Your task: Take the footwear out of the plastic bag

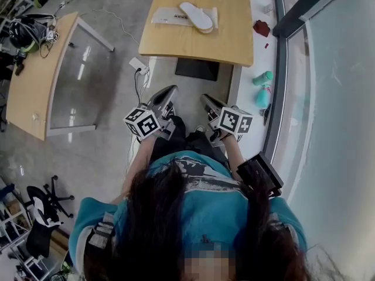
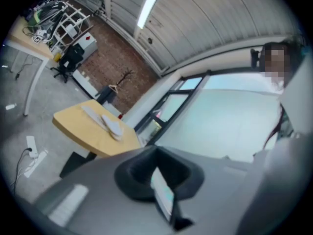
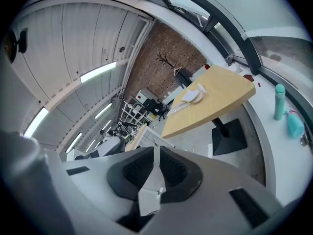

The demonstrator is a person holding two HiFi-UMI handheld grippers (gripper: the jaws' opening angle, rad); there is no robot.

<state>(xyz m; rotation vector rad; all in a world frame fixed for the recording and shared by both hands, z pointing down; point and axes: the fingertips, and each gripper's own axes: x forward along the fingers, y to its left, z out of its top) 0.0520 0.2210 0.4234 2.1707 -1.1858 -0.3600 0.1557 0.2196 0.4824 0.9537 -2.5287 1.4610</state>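
Note:
A white slipper (image 1: 197,16) lies on a flat clear plastic bag (image 1: 169,16) on the round-cornered wooden table (image 1: 234,40), some way ahead of me. Both grippers are held close to my body, well short of the table. My left gripper (image 1: 169,91) is shut with nothing in it. My right gripper (image 1: 208,101) holds nothing either, its jaws nearly together with only a thin slit between them. The left gripper view shows the slipper (image 2: 112,126) far off beyond the shut left gripper (image 2: 156,156). In the right gripper view the slipper (image 3: 195,96) lies far past the right gripper (image 3: 157,153).
A window sill at the right carries two teal bottles (image 1: 263,78) and a dark red object (image 1: 261,28). At the left stands a long desk (image 1: 32,92) with cables on it. A power strip (image 1: 139,66) lies on the floor, and the table's dark base (image 1: 197,69) sits just ahead.

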